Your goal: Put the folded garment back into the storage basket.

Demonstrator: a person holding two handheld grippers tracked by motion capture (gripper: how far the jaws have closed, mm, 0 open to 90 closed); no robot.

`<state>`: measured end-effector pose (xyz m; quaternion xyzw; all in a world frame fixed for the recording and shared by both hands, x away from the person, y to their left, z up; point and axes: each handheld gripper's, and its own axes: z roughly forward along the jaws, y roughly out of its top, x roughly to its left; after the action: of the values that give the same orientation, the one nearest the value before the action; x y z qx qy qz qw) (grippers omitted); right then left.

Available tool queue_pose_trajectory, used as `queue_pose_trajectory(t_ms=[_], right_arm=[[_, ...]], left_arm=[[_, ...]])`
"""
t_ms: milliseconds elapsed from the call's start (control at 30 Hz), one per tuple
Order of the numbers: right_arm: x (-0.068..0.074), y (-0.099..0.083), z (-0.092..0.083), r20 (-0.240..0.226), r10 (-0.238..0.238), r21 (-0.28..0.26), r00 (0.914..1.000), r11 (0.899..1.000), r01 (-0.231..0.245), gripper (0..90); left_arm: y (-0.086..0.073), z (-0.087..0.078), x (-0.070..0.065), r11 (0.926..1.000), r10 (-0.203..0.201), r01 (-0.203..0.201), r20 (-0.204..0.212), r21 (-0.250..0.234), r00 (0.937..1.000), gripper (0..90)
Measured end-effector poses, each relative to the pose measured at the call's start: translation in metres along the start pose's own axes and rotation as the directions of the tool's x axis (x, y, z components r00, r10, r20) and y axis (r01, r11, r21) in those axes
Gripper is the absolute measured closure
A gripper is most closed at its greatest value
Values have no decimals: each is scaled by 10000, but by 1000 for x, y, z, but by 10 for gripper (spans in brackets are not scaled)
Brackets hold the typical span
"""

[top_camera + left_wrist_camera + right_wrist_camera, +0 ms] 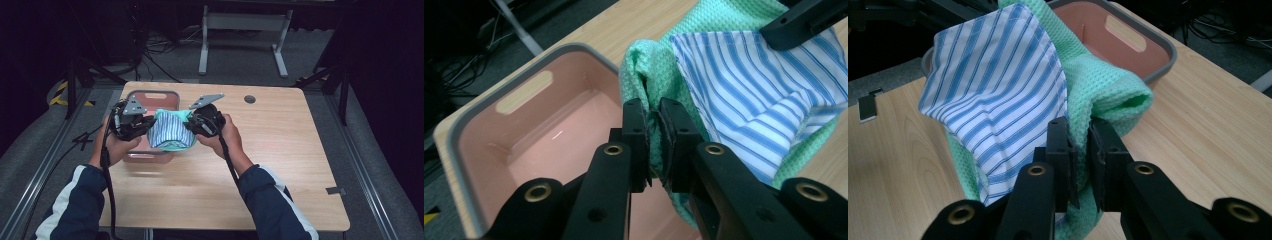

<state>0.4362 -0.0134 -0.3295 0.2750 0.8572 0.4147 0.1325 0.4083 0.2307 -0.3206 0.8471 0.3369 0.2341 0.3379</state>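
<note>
At the left of the high view, the left claw (148, 123) sits over a shallow rectangular tub (165, 96), pink inside with a grey rounded rim and a slot handle cut in its far wall. In the left gripper view that tub (531, 125) looks like smooth, faintly glossy plastic, and the claw (653, 145) has its two black jaws pinched nearly together on a bunched edge of a mint-green cloth (636, 75). The jaws are matte black with brass-coloured rivets.

Between the two hands, at the centre-left of the high view, the green cloth (176, 146) hangs held up off the table, partly over the tub's near right corner. It has a waffle weave, soft and thick. Lying against it is a thinner, smooth fabric with blue and white stripes (165, 131), stitched along its edge; in the right gripper view the striped piece (993, 85) spreads across the upper left, the green cloth (1108, 85) folding beside it.

To the right, the right claw (189, 123) is likewise closed on a fold of the green cloth, its jaws (1082, 160) a narrow gap apart with fabric squeezed between. Each claw carries a grey three-cornered plate and a trailing black cable.

No writing can be read anywhere.

The table (280, 150) is pale wood-grain laminate with a round dark grommet (250, 99) near its far edge. Beyond it lie grey carpet, loose cables, a white frame's legs (240, 30) and dark surroundings. The person's sleeves (270, 205) are navy with a white stripe.
</note>
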Motion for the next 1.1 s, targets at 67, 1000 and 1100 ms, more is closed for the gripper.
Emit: queue_pose_trajectory(t_ms=[67,1000,1100], right_arm=[[2,4,6,-57,-57,-2,10000,10000,57,802],[25,36,99,-404,-328,918,9986,9951,364,798],[28,35,107,-330,-438,1112,9985,9927,472,796]], left_arm=[[-1,-1,3,10000,-48,49,-101,29,9999,823],[-43,3,55,9940,-870,928,-952,575,9916,824],[-46,8,55,9939,-784,860,-1067,686,9912,824]])
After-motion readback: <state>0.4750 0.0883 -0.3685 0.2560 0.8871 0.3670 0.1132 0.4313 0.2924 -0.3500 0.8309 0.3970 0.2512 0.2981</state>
